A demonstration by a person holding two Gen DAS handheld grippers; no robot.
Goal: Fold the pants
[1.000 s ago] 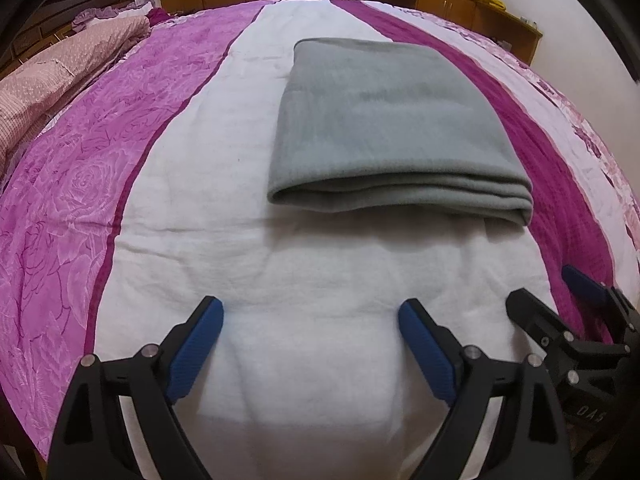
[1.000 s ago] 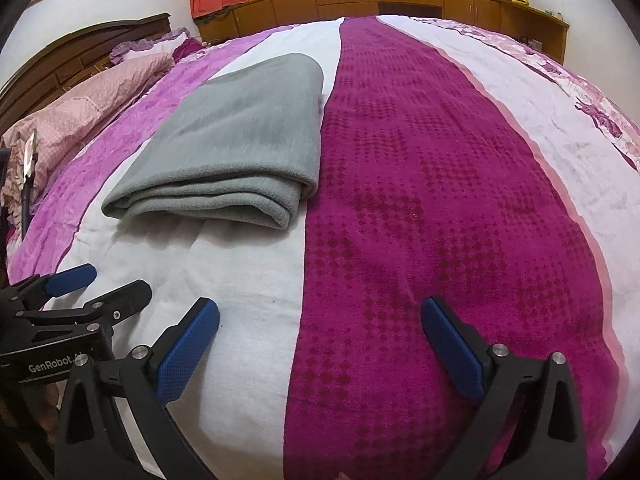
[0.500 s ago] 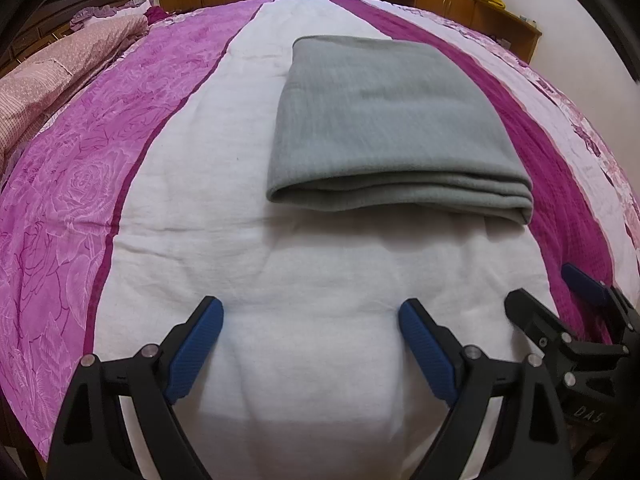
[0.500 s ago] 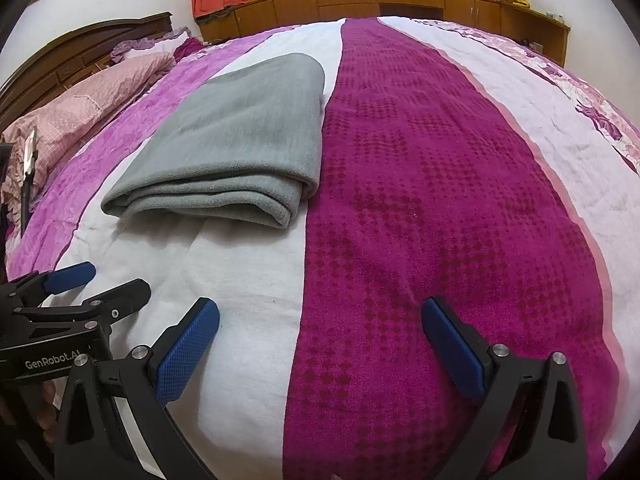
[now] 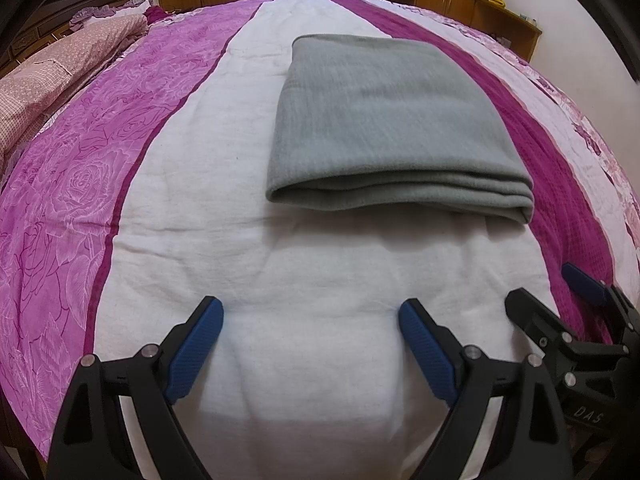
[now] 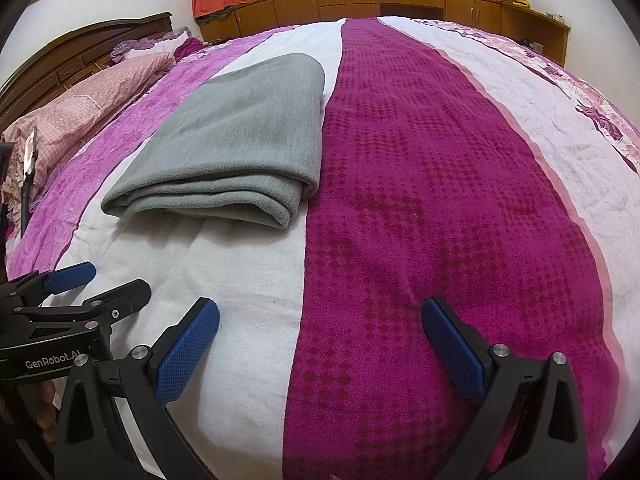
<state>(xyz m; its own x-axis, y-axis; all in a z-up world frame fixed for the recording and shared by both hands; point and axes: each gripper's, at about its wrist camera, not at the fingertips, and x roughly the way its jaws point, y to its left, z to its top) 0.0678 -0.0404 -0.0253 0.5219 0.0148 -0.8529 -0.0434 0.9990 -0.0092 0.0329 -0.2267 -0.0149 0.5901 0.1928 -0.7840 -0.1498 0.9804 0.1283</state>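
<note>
The grey pants lie folded in a flat stack on the bed, also seen in the right wrist view. My left gripper is open and empty, over the white stripe in front of the pants. My right gripper is open and empty, over the edge of the dark magenta stripe, to the right of the pants. Each gripper shows at the edge of the other's view: the right gripper and the left gripper.
The bedspread has pink, white and magenta stripes. Pink pillows lie at the left by the wooden headboard. Wooden cabinets and a curtained window stand behind the bed.
Both grippers have drawn back slightly and tilted up a little; the pants sit a bit lower in the views. The pants have not moved.
</note>
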